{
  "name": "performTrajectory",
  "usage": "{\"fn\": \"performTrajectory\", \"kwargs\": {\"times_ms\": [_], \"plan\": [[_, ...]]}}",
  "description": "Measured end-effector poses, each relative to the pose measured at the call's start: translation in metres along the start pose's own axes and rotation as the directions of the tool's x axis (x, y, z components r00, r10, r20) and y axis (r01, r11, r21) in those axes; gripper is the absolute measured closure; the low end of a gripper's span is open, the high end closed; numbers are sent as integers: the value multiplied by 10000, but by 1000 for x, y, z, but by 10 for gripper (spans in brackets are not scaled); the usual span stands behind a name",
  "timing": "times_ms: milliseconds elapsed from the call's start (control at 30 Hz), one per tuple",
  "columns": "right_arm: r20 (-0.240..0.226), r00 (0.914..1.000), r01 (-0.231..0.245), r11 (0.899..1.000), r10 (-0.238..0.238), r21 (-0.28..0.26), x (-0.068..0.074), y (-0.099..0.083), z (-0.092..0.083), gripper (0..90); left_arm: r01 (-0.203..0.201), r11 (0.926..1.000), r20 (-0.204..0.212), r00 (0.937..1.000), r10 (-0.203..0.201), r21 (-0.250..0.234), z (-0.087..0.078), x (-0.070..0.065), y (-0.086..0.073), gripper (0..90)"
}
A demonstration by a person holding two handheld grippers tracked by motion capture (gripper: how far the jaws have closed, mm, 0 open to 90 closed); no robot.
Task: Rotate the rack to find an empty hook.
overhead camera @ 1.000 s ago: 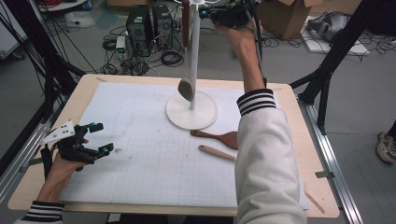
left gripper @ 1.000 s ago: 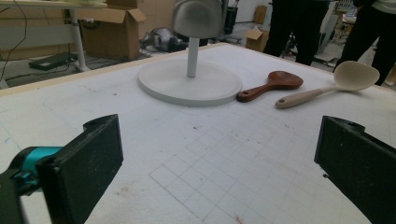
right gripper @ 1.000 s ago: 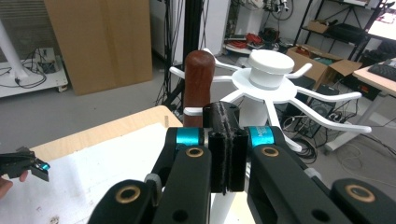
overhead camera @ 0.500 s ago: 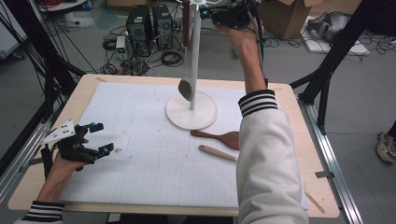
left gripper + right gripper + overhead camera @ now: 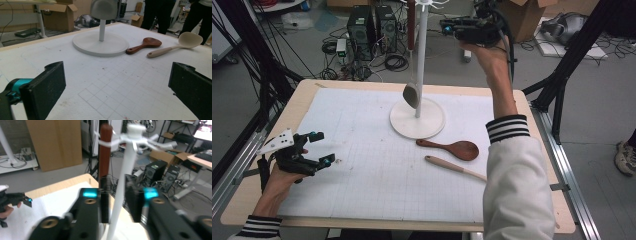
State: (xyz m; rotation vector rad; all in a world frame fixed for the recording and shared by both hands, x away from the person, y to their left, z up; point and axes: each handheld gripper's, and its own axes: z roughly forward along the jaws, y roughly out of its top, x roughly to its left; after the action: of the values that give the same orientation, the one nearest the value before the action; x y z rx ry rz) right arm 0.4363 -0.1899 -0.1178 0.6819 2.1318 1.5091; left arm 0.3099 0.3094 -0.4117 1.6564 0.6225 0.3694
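While right gripper (image 5: 451, 29) opens — ladle (image 5: 411, 92) hangs on rack (image 5: 421, 60).

One white pole stand (image 5: 417, 120) with a round base, one hanging dark-handled grey spoon (image 5: 411, 94), one dark brown wooden spoon (image 5: 449, 148), one pale wooden spoon (image 5: 454, 167), two black two-jaw grippers

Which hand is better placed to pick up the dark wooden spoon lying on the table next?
Right, probably. The dark wooden spoon lies beside the right forearm. The right gripper, jaws just opening, is up at the rack; the left gripper sits at the far left edge.
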Motion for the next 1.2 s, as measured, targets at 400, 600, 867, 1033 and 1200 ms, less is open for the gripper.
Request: {"fn": "performTrajectory", "kwargs": {"times_ms": [400,600,867,1033,1200], "plan": [[344,9993,109,9993,-121,345,-4,-35,-26,110,-14,10000,6,10000,13,77,3,-2,-1,17],[103,9996,278,9994,-280,184,-1,-45,-33,5,-3,10000,-22,10000,3,81,2,-1,-1,17],[-207,9988,435,9991,-435,-16,10,-77,-46,5,46,10000,52,10000,-46,15,2,-1,-1,17],[-375,9983,446,9987,-455,-246,16,-102,-55,4,3,10000,83,10000,-3,-25,3,-1,-1,17],[-323,9982,491,9979,-505,-430,22,-130,-65,5,30,9999,88,10000,-29,-125,2,0,-1,17]]}}
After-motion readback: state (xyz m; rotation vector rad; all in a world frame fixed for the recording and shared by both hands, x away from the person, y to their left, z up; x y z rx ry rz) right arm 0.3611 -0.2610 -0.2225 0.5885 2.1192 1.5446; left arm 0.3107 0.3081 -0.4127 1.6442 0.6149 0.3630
